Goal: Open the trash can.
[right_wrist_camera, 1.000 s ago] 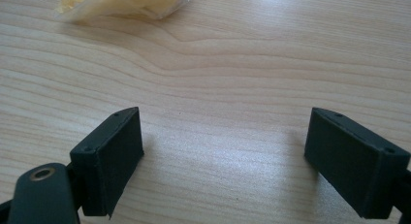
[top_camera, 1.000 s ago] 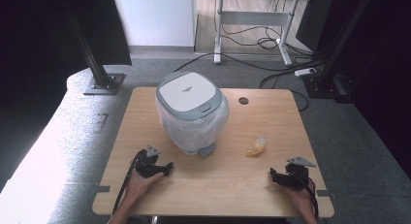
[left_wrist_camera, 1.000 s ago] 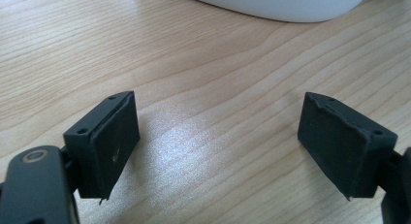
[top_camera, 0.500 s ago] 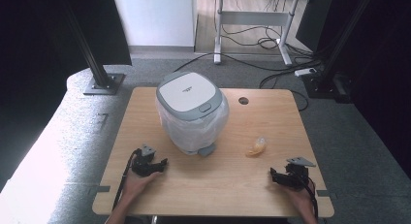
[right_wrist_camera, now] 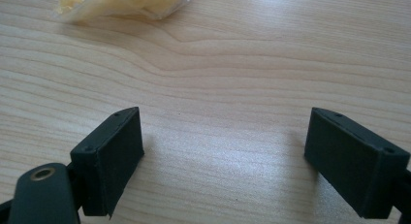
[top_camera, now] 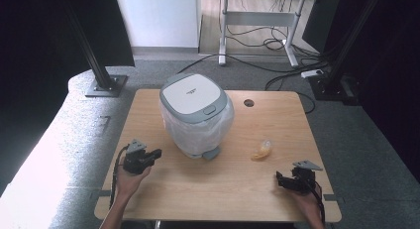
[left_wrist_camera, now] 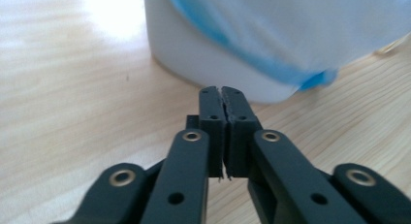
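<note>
Left of the bin, near its base, the left gripper sits over the table, its tip aimed at the bin's lower wall. Jaws have just been closing and now meet, clenched on nothing; the left gripper view shows the two black jaws pressed together with bare wood beneath and the bin just ahead.

Bin stands upright at the middle of the table, long axis vertical. White lid with grey rim is down. Latch tab and foot pedal both face the person's edge, slightly right. A clear liner bag hangs over the body.

Step in hand, as I judge it: approach to the bin, probably to open the lid. Closed jaws suit a push rather than a grasp. Next move calls for bringing the closed tip onto the pedal or the latch tab and pressing squarely, so the light bin does not slide.

Right of the bin, near its front corner, lies a yellowish wrapper, apart from it. Farther right, at the table's near edge, the right gripper rests with jaws spread wide, released, empty, with the wrapper ahead of them.
</note>
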